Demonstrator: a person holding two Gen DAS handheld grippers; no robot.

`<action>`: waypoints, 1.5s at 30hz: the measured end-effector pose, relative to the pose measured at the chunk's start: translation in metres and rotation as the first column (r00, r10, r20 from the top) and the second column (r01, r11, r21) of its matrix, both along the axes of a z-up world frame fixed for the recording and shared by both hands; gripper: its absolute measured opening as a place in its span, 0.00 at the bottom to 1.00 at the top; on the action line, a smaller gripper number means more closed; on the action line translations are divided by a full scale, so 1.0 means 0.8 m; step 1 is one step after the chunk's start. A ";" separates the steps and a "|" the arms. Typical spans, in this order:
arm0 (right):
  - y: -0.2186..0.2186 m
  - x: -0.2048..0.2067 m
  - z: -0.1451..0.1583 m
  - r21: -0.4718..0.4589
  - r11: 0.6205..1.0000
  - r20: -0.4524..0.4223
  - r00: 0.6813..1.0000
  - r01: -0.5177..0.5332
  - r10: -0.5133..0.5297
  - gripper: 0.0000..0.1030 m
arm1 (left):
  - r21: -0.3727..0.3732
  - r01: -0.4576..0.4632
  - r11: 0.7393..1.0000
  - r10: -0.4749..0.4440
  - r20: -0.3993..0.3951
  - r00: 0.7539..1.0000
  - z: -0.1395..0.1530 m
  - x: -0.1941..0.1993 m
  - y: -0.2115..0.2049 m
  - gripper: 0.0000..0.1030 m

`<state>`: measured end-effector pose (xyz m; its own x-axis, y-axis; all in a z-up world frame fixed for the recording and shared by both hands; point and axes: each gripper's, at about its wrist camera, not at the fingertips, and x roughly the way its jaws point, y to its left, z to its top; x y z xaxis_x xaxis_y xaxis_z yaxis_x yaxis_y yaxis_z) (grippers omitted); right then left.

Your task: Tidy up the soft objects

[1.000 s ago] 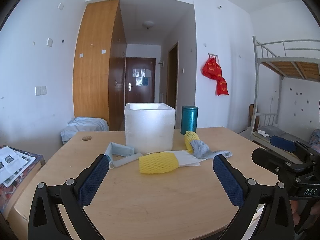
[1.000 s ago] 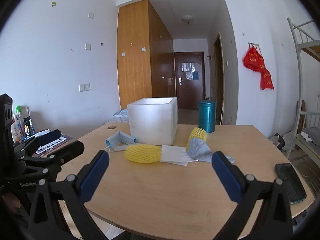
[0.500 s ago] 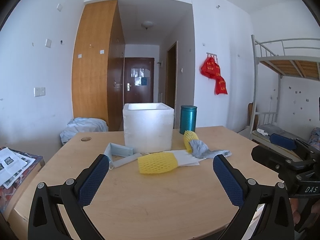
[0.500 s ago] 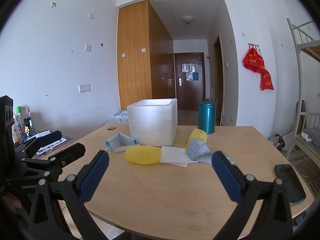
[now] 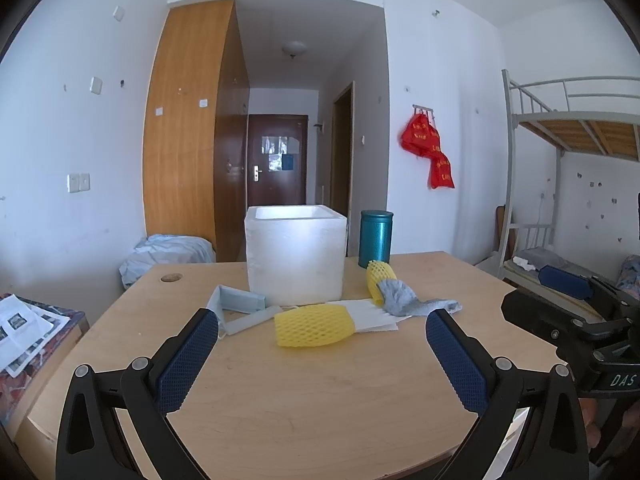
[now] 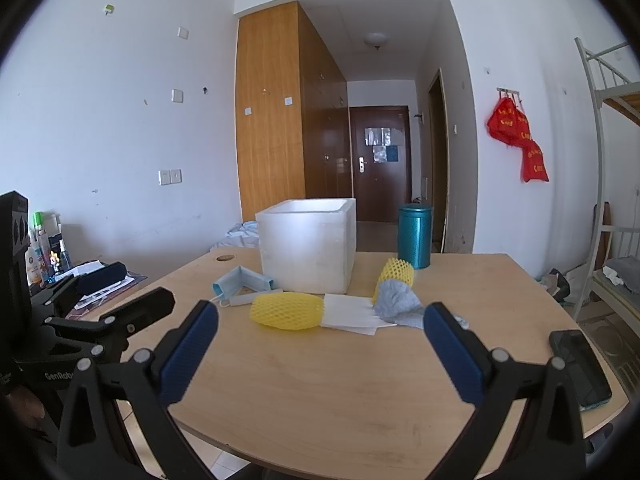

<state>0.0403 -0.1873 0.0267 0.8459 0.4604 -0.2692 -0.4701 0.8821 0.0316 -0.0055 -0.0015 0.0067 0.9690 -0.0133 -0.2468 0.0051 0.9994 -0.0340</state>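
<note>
so nothing is picked up yet. the left gripper (image 5: 322, 338) and right gripper (image 6: 320, 330) both hang over the near edge of the worktop (image 5: 320, 392), jaws wide open and empty. the yellow foam net (image 5: 314, 325) lies mid-worktop, just before the white foam box (image 5: 296, 258). next, reach forward and pinch it softly.

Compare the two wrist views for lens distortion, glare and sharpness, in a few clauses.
Left wrist view: fisheye bends the bunk bed frame, dark corners vignette, and the white foam box glows slightly overexposed. Right wrist view: the same curvature bows the wardrobe; the table is evenly lit, shadows are soft, focus looks sharp.
</note>
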 end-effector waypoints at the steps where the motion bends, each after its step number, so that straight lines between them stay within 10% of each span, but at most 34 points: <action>1: 0.001 0.000 0.001 -0.001 1.000 0.000 1.000 0.001 -0.001 1.00 | -0.001 0.001 1.000 -0.001 0.000 1.000 0.000 0.000 0.001 1.00; 45: -0.003 0.042 -0.002 -0.026 1.000 -0.045 0.999 -0.011 0.010 1.00 | -0.005 0.009 1.000 -0.009 -0.023 1.000 -0.004 0.043 0.005 1.00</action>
<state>0.0742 -0.1895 0.0252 0.8280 0.4614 -0.3186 -0.4779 0.8779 0.0294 0.0289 0.0025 0.0034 0.9628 -0.0232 -0.2694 0.0130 0.9991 -0.0394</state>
